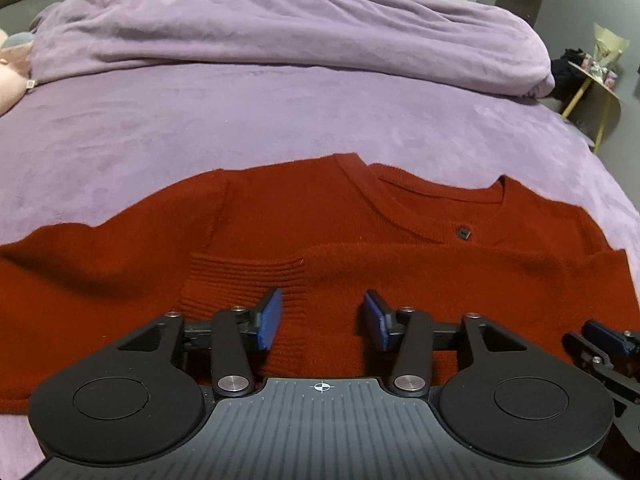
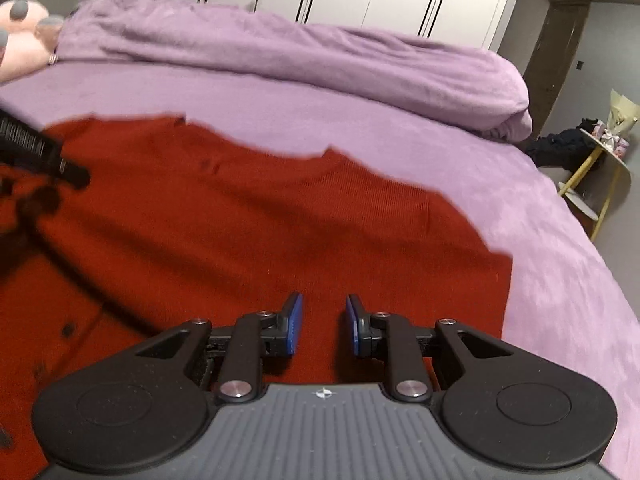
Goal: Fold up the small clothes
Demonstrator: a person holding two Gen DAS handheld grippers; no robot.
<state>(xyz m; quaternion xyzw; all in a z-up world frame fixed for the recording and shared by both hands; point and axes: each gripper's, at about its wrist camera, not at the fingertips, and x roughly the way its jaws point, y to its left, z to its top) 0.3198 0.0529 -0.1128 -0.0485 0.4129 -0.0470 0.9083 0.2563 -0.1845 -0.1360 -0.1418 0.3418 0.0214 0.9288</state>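
Left wrist view: the left gripper (image 1: 322, 322) is hovering with its jaws standing apart, nothing pinched between the blue pads (image 1: 269, 322); directly ahead of and beneath the fingertips is lying the red knit cardigan (image 1: 312, 224), spread on the purple bed cover (image 1: 280, 108). A sleeve with a ribbed cuff (image 1: 244, 284) is lying folded across the body just ahead of the left finger, so one fold is looking done; the rest is probably still waiting. Knit is looking soft and fuzzy, neckline rounded, one small dark button (image 1: 463, 233) beyond the right finger. Right wrist view, blurred: the right gripper (image 2: 322, 326) is showing a narrower gap, also empty, over the cardigan's flat right side; a rumpled plush duvet (image 2: 300, 56) is lying far beyond the fingertips.
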